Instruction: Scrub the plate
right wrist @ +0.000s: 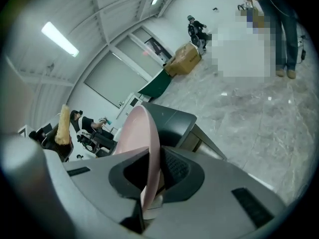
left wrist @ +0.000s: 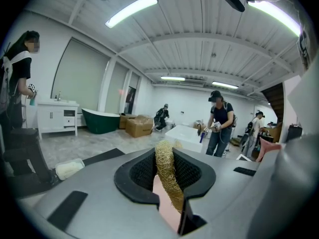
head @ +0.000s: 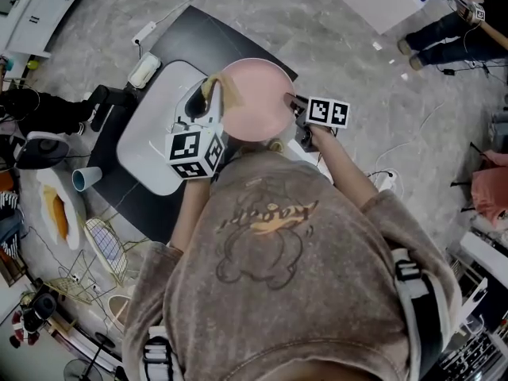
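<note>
A pink plate (head: 254,98) is held up over the white basin (head: 147,137), tilted on edge. My right gripper (head: 294,105) is shut on the plate's right rim; in the right gripper view the rim (right wrist: 145,143) runs between the pads of that gripper (right wrist: 152,172). My left gripper (head: 208,100) is shut on a tan loofah scrubber (head: 213,88) at the plate's left edge. In the left gripper view the loofah (left wrist: 167,176) stands upright between the jaws of the left gripper (left wrist: 168,171), with pink showing just below it. The loofah (right wrist: 64,126) also shows far left in the right gripper view.
The basin lies on a black table (head: 186,34). A pale sponge box (head: 144,71) sits at the table's far left corner and a blue cup (head: 86,178) on its left side. A wire rack (head: 107,244) lies on the floor. People stand further off (left wrist: 219,121).
</note>
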A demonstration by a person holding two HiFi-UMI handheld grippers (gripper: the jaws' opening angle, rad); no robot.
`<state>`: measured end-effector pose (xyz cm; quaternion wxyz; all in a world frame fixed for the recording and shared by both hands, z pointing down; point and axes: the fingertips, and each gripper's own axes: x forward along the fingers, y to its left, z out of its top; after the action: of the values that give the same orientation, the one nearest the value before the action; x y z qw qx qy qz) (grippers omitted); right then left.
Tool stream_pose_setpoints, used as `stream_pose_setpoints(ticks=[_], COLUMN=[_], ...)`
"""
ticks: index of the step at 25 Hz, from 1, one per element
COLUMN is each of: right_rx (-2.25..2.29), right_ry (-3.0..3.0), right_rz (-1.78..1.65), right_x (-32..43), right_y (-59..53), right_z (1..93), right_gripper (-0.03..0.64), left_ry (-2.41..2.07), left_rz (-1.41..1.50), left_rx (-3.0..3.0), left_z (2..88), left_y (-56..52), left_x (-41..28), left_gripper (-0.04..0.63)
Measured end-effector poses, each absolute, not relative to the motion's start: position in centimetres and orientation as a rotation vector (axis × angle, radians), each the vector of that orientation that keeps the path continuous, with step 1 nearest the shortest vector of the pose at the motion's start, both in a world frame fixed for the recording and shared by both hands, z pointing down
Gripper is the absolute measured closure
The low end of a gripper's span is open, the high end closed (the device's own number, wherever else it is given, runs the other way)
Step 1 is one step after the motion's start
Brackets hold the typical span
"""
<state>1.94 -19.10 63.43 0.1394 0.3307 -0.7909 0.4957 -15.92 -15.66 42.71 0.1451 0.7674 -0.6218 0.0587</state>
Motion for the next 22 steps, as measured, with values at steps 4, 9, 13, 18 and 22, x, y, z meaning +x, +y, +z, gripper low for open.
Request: stream_pose_setpoints(ticks=[4, 9, 13, 18, 22], right_rx=[0.971, 1.011, 1.038, 1.053, 1.062], right_ry=[-2.333, -2.417, -2.466, -2.517, -2.537], right_rz=[1.334, 1.29, 1.224, 1.222, 1.204], right_x=[1.9, 1.7, 1.5, 1.0, 0.5], right_y=[-19.6, -20.5, -20.8, -20.7, -20.6], right_z=[61.0, 56.4, 53.2, 50.5, 49.1], right_gripper=[0.584, 0.588, 0.587, 0.588, 0.588], left_ry=[-1.765, -1.717, -1.629, -1.557, -1.528], left_rz=[0.163, 0.184, 0.259, 0.387, 0.479], left_rx=[2.244, 2.304, 2.383, 2.462, 2.514], left_z=[42.3, 42.0, 42.3, 43.3, 43.8], left_y=[-16.2, -16.8, -17.6, -18.6, -19.1], left_x=[-15.0, -13.8, -11.7, -9.4, -7.8], left_gripper=[0.515, 0.515, 0.515, 0.515, 0.515])
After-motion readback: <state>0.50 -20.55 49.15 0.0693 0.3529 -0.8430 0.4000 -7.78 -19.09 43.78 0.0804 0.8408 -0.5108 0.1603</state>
